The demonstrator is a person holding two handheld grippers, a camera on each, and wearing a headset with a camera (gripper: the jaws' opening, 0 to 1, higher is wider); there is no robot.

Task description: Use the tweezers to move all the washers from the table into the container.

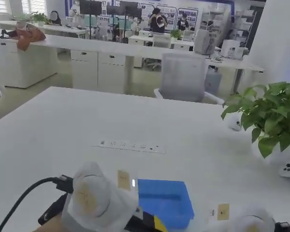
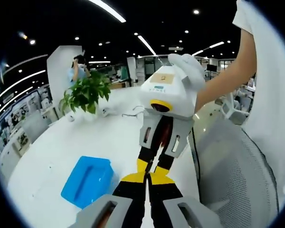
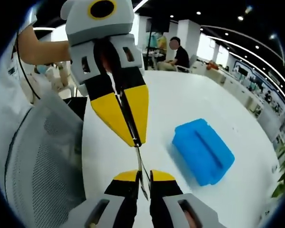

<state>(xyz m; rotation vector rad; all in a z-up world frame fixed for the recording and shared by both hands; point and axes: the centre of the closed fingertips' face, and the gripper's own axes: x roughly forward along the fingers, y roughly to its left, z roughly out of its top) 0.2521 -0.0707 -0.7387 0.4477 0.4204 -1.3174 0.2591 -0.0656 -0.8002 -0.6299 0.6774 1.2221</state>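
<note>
- left gripper (image 3: 135, 138): in the right gripper view it comes down from the top, grey body, black jaws with yellow tips. The jaws are closed to a point on the tweezers (image 3: 141, 171), which stick out past the tips.
- right gripper (image 3: 145, 177): faces the left gripper tip to tip, just short of it. The jaws stand close together with a narrow gap, and the free end of the tweezers lies in that gap. Whether the jaws press on it cannot be told.
- tweezers: thin, metal, bridging the two grippers over the table (image 1: 87, 125).
- container (image 1: 164, 200): blue, rectangular, on the table. It lies right of the right gripper's jaws in that gripper's own view and left of the left gripper's jaws in its own view, near both and touching neither. In the head view it sits between the two grippers and just beyond them.
- gloved hand (image 2: 192, 66): white glove wrapped over the right gripper's body, bare forearm behind it.
- cable (image 1: 24, 198): black, trails from the rear of the gripper at the lower left of the head view.
- socket strip (image 1: 128, 145): flush in the table, ahead of both grippers, beyond the container.
- potted plant (image 1: 270, 116): green leaves, ahead and to the right of the right gripper, well apart.
- mesh chair (image 3: 42, 156): grey, at the table edge, left of the right gripper's jaws in its own view.
</note>
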